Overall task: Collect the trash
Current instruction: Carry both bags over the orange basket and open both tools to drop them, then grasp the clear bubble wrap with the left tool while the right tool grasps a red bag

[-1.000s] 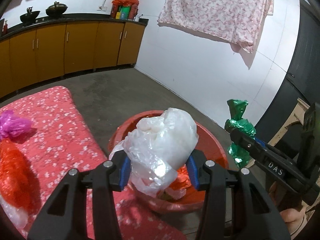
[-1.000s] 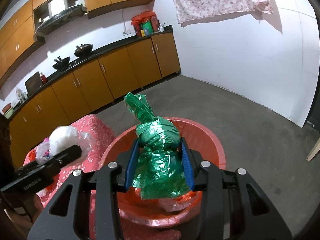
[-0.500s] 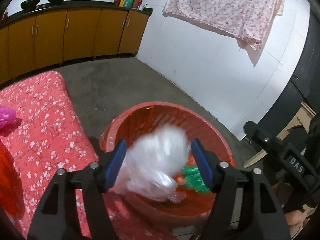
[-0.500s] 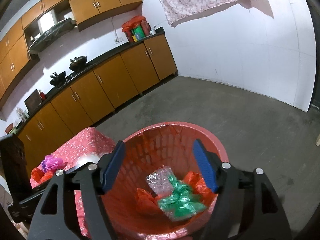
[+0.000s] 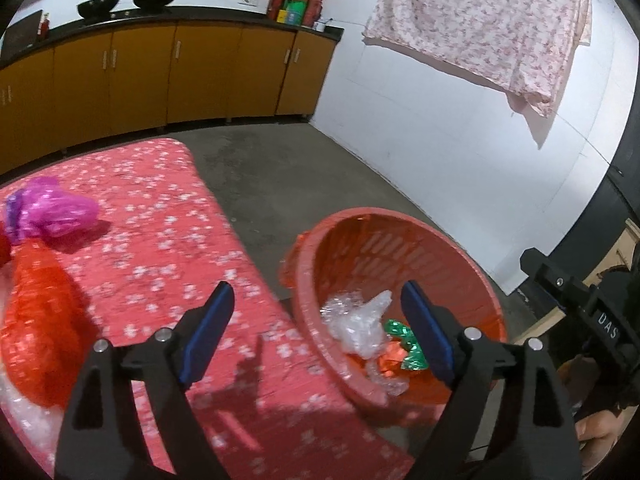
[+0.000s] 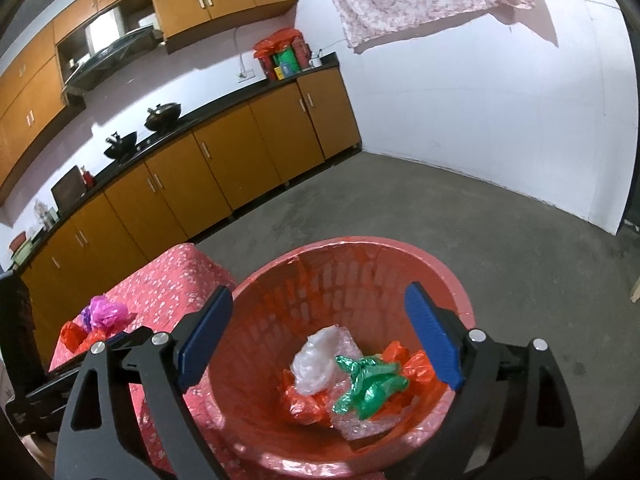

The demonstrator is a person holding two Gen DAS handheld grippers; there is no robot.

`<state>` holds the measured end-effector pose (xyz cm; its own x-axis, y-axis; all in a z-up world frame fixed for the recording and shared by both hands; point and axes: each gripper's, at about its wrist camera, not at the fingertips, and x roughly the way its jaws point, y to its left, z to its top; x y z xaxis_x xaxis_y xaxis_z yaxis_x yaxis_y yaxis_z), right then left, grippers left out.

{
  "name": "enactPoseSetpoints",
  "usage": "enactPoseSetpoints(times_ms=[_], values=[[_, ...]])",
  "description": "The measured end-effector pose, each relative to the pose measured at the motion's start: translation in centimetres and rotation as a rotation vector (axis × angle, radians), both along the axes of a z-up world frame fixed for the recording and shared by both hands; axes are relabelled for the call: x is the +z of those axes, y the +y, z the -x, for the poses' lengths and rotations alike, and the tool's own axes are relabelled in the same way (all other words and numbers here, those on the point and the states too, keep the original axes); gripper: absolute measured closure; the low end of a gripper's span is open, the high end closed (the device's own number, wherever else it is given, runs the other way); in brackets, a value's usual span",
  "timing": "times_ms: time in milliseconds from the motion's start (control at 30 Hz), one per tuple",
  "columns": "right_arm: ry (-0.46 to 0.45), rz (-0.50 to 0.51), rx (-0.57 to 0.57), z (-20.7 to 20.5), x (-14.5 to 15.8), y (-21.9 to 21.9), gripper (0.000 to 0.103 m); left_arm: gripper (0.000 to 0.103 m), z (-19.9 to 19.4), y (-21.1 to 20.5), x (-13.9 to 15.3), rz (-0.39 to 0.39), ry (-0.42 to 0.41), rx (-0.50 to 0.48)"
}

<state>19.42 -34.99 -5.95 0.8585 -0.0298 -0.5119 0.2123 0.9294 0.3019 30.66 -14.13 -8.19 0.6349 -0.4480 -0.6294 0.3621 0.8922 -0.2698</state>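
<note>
Orange cabinets [image 6: 240, 168] lined the far wall under a black counter [image 5: 172, 14], where 2 dark pots [image 6: 162, 114] sat near a red bag of packets [image 6: 282, 56]. A pink floral cloth [image 5: 492, 16] hung on the white wall above the grey floor [image 6: 460, 216].

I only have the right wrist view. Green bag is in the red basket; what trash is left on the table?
Observer: Left wrist view shows a pink-purple bag and a big red bag on the floral table.
Operator: Anything else there?
Observer: Bubble wrap lies under the red bag at the near edge.
Operator: Left tongs free?
Observer: Yes, the left tongs have just been opening, nothing between them; the white bag lies in the basket.
</note>
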Motion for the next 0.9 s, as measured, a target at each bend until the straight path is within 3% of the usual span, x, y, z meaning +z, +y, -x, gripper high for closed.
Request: enactPoseSetpoints(times_ms=[233, 433, 600, 900], values=[[-0.01, 0.032, 0.095, -1.2, 0.9, 3.6, 0.016, 0.019, 3.2, 5.7, 2.1, -0.059, -0.086, 0.11], [-0.011, 0.063, 0.206, -2.3, 1.1, 7.8, 0.016, 0.019, 6.0, 14.5, 2.9, -0.167, -0.148, 0.336], [0.004, 0.074, 0.267, -2.8, 0.7, 10.9, 0.016, 0.023, 5.4, 20.4, 0.9, -0.229, -0.076, 0.503], [0.007, 0.09, 0.383, -4.4, 0.7, 16.9, 0.016, 0.032, 2.7, 20.9, -1.7, -0.217, 0.034, 0.483]])
